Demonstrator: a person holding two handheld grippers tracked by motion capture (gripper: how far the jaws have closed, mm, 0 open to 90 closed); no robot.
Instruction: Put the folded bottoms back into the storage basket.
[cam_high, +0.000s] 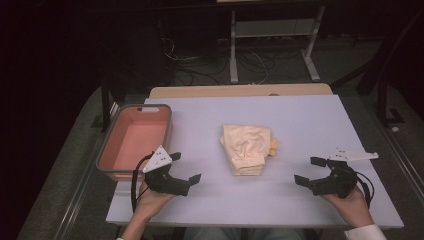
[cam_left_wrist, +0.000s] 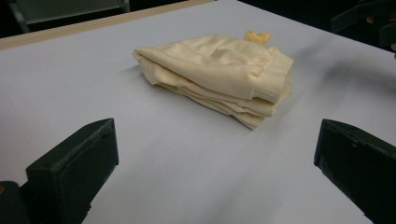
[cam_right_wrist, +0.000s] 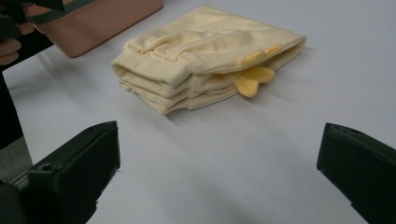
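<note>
Dark floor and loose cables are seen behind a pale bench (cam_high: 300, 115), on which the work is laid out. Near its front edge the left tool (cam_high: 182, 169) is held with its jaws spread wide and nothing between them; the right tool (cam_high: 311, 171) is held the same way at the opposite side, also empty. Between the two, and apart from both, a folded cream garment (cam_high: 246, 149) is found lying flat at the middle of the bench, its layers stacked and a ribbed cuff turned toward the near side (a small yellow tab (cam_right_wrist: 253, 79) sticks out from one edge). Farther left, just beyond the left tool, a pink bin (cam_high: 134, 140) with a grey rim is set at the bench's left edge, with nothing seen inside it.

Trouble is judged most likely at the grasp itself: if only the top layer is pinched, the stack may be pulled open and the fold lost. If the tools are closed unevenly, the garment may be dragged across the smooth surface rather than lifted, or may sag and catch on the bin's rim.
</note>
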